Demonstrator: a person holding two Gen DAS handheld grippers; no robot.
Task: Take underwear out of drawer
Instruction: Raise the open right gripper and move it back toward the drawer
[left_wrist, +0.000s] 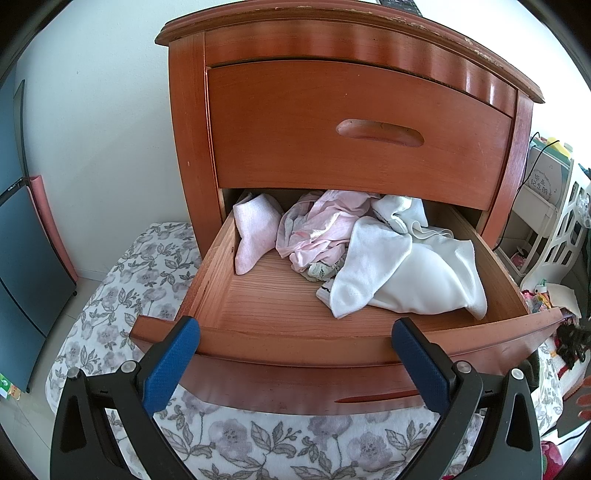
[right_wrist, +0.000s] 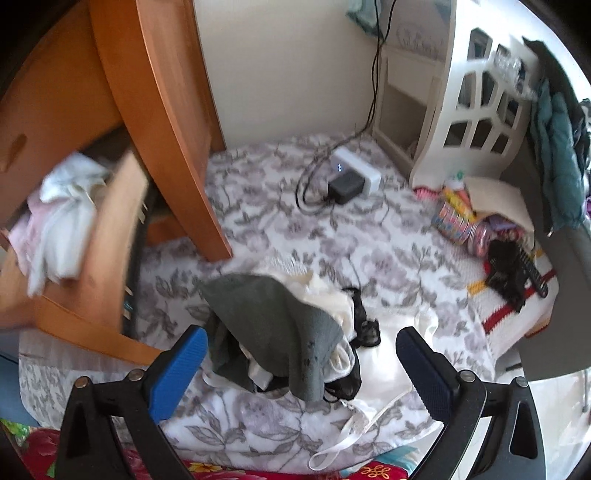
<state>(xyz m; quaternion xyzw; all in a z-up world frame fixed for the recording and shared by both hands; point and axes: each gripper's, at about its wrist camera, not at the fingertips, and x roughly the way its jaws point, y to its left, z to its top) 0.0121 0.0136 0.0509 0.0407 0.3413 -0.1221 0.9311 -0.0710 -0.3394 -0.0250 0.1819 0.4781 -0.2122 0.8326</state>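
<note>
The wooden nightstand's lower drawer (left_wrist: 280, 343) is pulled out. Inside lie a pale pink sock (left_wrist: 255, 229), crumpled pink underwear (left_wrist: 321, 229) and white garments (left_wrist: 410, 273). My left gripper (left_wrist: 295, 332) hangs open in front of the drawer's front edge, with nothing between its blue pads. In the right wrist view, a heap of removed garments sits on the floral blanket (right_wrist: 258, 229): a grey piece (right_wrist: 273, 325) on top of white (right_wrist: 332, 295) and black lace (right_wrist: 364, 325) ones. My right gripper (right_wrist: 301, 343) is open just above that heap, holding nothing. The drawer (right_wrist: 110, 236) shows at left, blurred.
The shut upper drawer (left_wrist: 354, 129) overhangs the rear of the open one. A power strip with cables (right_wrist: 351, 173) lies on the blanket. A white cut-out cabinet (right_wrist: 476, 107) stands at right, with toys and a remote (right_wrist: 498, 236) near it. A dark panel (left_wrist: 26, 251) leans at far left.
</note>
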